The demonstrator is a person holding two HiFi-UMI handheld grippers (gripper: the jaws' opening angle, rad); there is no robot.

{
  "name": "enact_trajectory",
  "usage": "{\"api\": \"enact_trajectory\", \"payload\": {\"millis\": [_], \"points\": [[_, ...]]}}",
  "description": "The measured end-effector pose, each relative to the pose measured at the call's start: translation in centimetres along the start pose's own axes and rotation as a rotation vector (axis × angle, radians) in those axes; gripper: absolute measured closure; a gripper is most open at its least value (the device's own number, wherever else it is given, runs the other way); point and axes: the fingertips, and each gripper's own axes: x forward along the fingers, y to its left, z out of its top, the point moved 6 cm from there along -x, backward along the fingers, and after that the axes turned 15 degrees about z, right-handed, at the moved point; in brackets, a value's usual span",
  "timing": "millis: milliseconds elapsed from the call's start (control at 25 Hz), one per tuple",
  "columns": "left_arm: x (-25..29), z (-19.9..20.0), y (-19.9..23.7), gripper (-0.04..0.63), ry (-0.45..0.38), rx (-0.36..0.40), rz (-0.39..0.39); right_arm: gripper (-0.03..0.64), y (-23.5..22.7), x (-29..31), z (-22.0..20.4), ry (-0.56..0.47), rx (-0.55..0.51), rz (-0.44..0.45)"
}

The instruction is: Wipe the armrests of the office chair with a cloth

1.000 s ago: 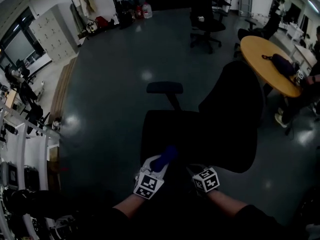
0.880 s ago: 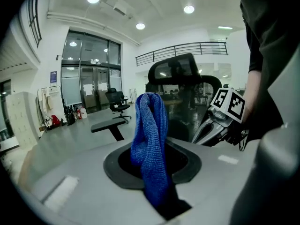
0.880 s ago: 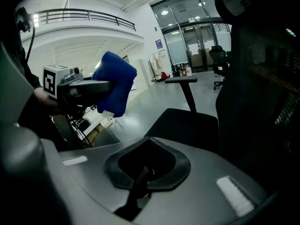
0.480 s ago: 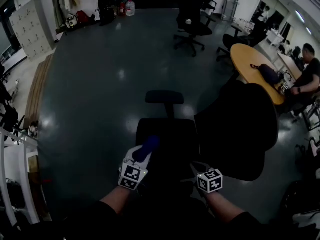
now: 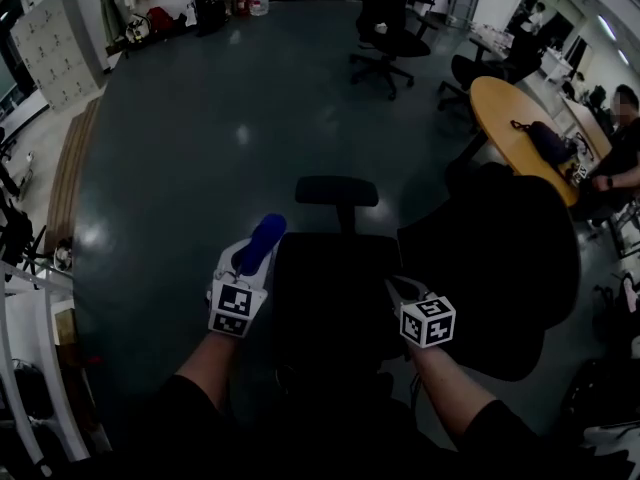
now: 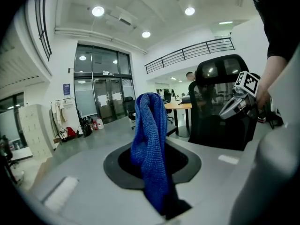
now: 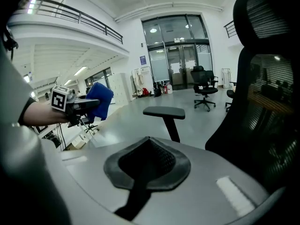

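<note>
Armrest [image 5: 337,190] wiping is judged not yet begun: the blue cloth [image 5: 264,236] is clamped in the left gripper [image 5: 242,266] at centre-left of the head view, apart from that armrest, while the right gripper [image 5: 400,290] is closed on nothing.

In the head view the office chair [image 5: 335,298] is so dark that its seat, its base and whatever lies along its near side merge into one black mass, with only the far armrest [image 5: 337,190] standing out. Beyond the chair's backrest [image 5: 500,258], the person [image 5: 618,153] at the round table [image 5: 515,118] is cut off by the right edge. In the right gripper view that backrest runs off the right edge and the armrest's post sinks behind the right gripper [image 7: 143,177]. In the left gripper view the lower end of the cloth [image 6: 150,139] vanishes into the pinch of the left gripper [image 6: 161,191].
</note>
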Motion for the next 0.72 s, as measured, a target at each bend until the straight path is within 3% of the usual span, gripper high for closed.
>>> {"api": "enact_trajectory", "payload": {"millis": [360, 600, 720], "points": [[10.5, 0.6, 0.3, 0.499, 0.054, 0.124, -0.025, 0.614, -9.6, 5.3, 5.3, -0.051, 0.045, -0.084], [18.5, 0.3, -0.4, 0.499, 0.117, 0.243, -0.035, 0.614, -15.0, 8.8, 6.7, -0.011, 0.027, -0.085], [21.9, -0.6, -0.9, 0.499, 0.167, 0.268, -0.039, 0.614, -17.0, 10.9, 7.1, 0.043, -0.012, -0.080]]}}
